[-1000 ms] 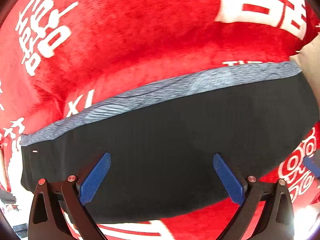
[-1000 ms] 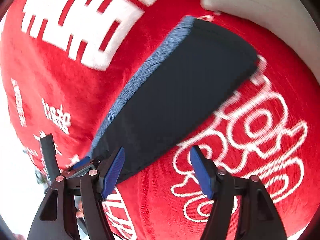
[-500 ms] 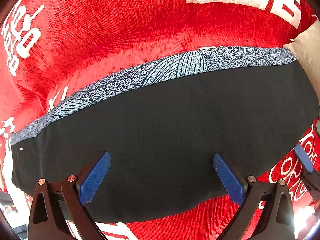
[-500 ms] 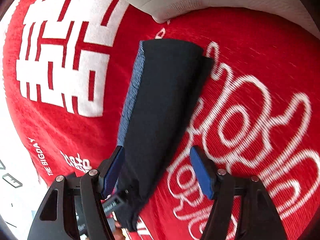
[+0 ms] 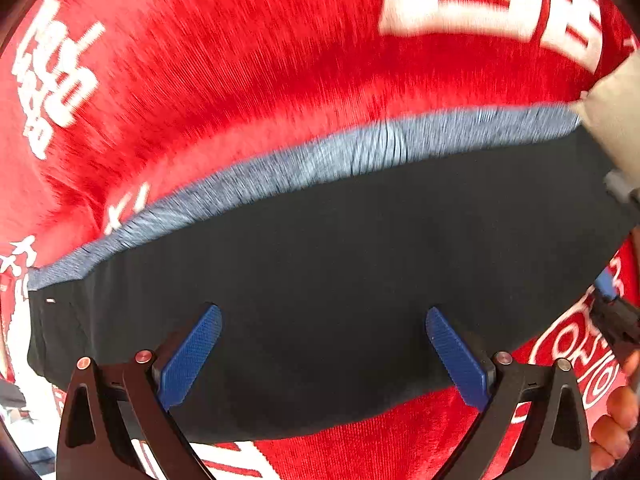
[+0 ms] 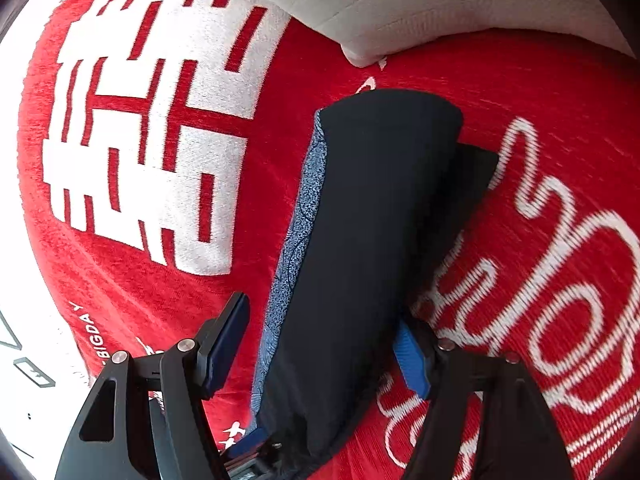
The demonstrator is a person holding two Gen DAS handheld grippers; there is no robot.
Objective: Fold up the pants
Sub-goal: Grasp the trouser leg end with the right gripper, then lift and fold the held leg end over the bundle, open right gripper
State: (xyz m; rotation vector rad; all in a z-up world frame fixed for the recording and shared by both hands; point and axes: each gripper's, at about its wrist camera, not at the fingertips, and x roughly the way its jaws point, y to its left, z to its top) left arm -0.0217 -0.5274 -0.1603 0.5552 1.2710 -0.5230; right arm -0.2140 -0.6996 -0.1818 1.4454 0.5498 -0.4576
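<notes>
— So, starting at the left, what do you see?

— At the far left the red blanket with white characters covers everything, and the black pants lie folded across it as a long dark band. A blue-grey patterned waistband runs along their far edge.

— And the left gripper?

— It points steeply down over the near part of the pants. Its jaws are spread wide, blue pads apart, nothing between them but the cloth below. Whether the pads touch the fabric, I cannot tell.

— Further right?

— At the right end of the pants a pale cushion meets the corner of the waistband. Below it, at the edge of the left camera's view, the tip of the other gripper sits by the pants' end, with a person's fingers beside it.

— What does the right camera show?

— From the right wrist view the pants stretch away lengthwise as a folded bundle, waistband along the left side, the cushion beyond the far end. The right gripper straddles the near end: its jaws stand open, the left pad clear of the cloth over red blanket, the right pad partly hidden behind the bundle's edge. A lower layer of the pants sticks out at the far right corner.
</notes>
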